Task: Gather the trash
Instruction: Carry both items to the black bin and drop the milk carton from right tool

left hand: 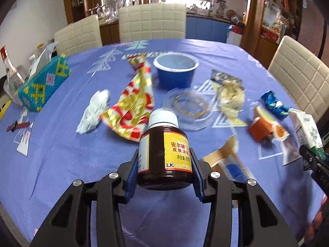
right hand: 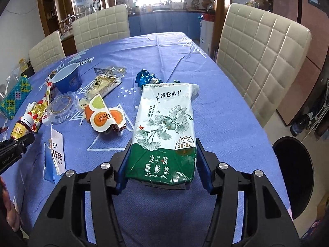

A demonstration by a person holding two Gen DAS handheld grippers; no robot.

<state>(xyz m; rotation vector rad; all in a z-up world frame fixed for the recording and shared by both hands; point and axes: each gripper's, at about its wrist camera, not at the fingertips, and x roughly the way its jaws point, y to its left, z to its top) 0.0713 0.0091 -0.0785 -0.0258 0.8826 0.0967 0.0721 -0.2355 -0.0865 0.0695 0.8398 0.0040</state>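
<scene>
Jaws, left gripper [left hand: 164,177]: blue pads pressed on both sides of a brown bottle [left hand: 164,154] with white cap and yellow label, held upright low over the bench [left hand: 61,154].

Jaws, right gripper [right hand: 164,164]: set at middling width around a flattened white-and-green milk carton [right hand: 164,135]. Left pad touches the carton's edge; a slim gap shows at the right pad. Carton appears to lie flat on the cloth, near the bench's right edge.

Bench: oval, covered with a blue cloth bearing white triangle prints.

Trash on the cloth, left wrist view:
- crumpled white tissue [left hand: 93,111], left of centre;
- red-and-gold foil wrapper [left hand: 133,107], just beside the tissue;
- blue paper cup [left hand: 174,72], upright, beyond the foil;
- clear plastic lid [left hand: 190,111] with a gold ring, in front of the cup;
- crumpled clear snack bag [left hand: 230,94], right of the lid;
- orange carton piece [left hand: 265,129], further right;
- blue candy wrapper [left hand: 274,105], beyond the orange piece;
- torn blue-and-white packet [left hand: 228,160], just right of the bottle, blurred.

Other items:
- beaded teal tissue box [left hand: 44,84], far left of the bench;
- glass bottle [left hand: 12,72], beside that box;
- cream quilted chairs [left hand: 152,22] around the far side;
- black round bin [right hand: 294,177] on the floor, off the bench's right edge, seen from the right wrist.
</scene>
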